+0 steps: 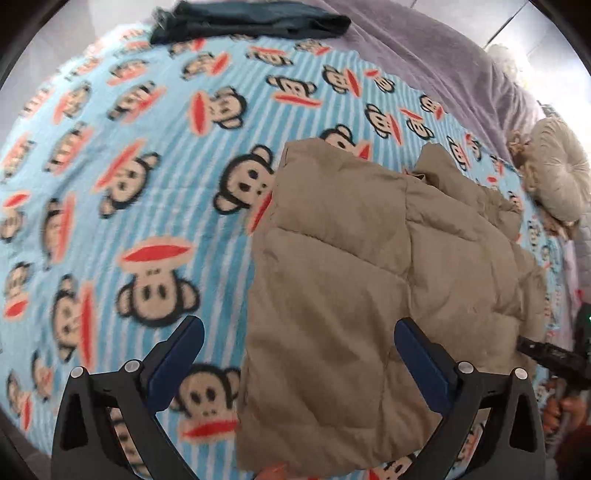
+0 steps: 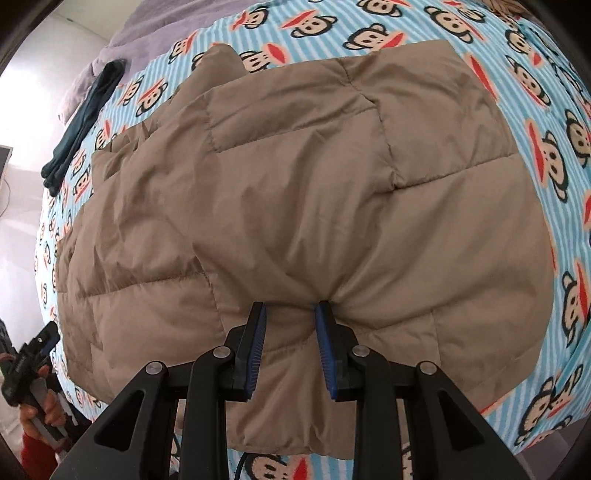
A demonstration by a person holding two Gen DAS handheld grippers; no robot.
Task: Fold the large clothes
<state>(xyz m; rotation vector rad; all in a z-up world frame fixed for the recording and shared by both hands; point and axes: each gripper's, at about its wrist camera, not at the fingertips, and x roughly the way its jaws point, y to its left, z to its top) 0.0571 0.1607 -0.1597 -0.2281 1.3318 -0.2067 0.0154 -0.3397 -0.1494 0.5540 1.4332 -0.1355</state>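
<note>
Left hand-held gripper (image 1: 299,343) wide apart, right hand-held gripper (image 2: 290,314) pinching tan quilted jacket (image 2: 314,206).

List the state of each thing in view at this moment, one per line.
Quilted jacket: tan, folded, lying on the blanket.
Left tongs: wide open over the jacket's edge, gripping nothing.
Right tongs: pinching a puffed fold of the jacket.
Monkey-print blanket: spread flat.
Dark garment: folded, lying at the blanket's far edge.
Round cushion: resting beside the blanket.
</note>
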